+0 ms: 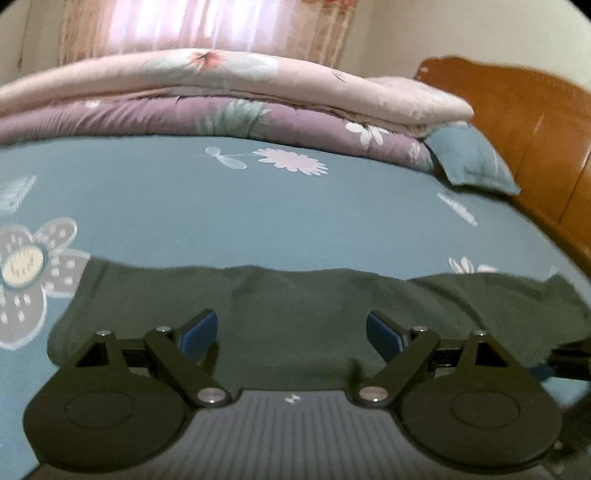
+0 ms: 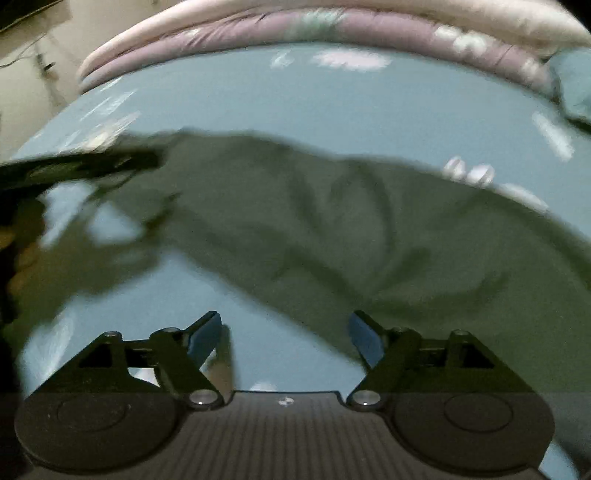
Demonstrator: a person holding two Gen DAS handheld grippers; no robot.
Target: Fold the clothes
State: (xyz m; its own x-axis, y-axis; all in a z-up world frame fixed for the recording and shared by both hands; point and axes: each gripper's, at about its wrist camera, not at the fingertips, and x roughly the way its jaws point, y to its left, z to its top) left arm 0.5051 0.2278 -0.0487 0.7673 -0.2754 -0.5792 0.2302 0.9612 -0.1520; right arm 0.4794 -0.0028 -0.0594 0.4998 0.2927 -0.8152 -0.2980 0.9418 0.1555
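- Olive-green garment [image 1: 295, 306] lies spread on the bed, over a teal sheet [image 1: 184, 206] printed with flowers; in the left wrist view its far edge runs nearly straight across the frame.
- Right wrist view: same garment [image 2: 332, 229] is rumpled, with creases near the middle, and runs on a slant from upper left down to lower right. Heavy blur here; the type of garment cannot be told.
- Left claw [image 1: 291, 336]: jaws spread wide, blue pads apart, nothing pinched between them. It hangs over the green cloth; contact cannot be judged.
- Right claw [image 2: 286, 338]: jaws released and wide apart. Sheet shows in the gap; the near edge of the garment lies just beside the right-hand pad, not gripped.
- Dark, blurred shape at the left edge of the right wrist view is the other claw, close to the garment's left end.
- Far side of bed: folded quilts [image 1: 221, 99], pale pink on top of mauve, both flowered.
- Teal pillow [image 1: 472, 158] beside the quilts, against the wooden headboard [image 1: 524, 122].
- Pink curtain [image 1: 203, 26] behind the quilts.
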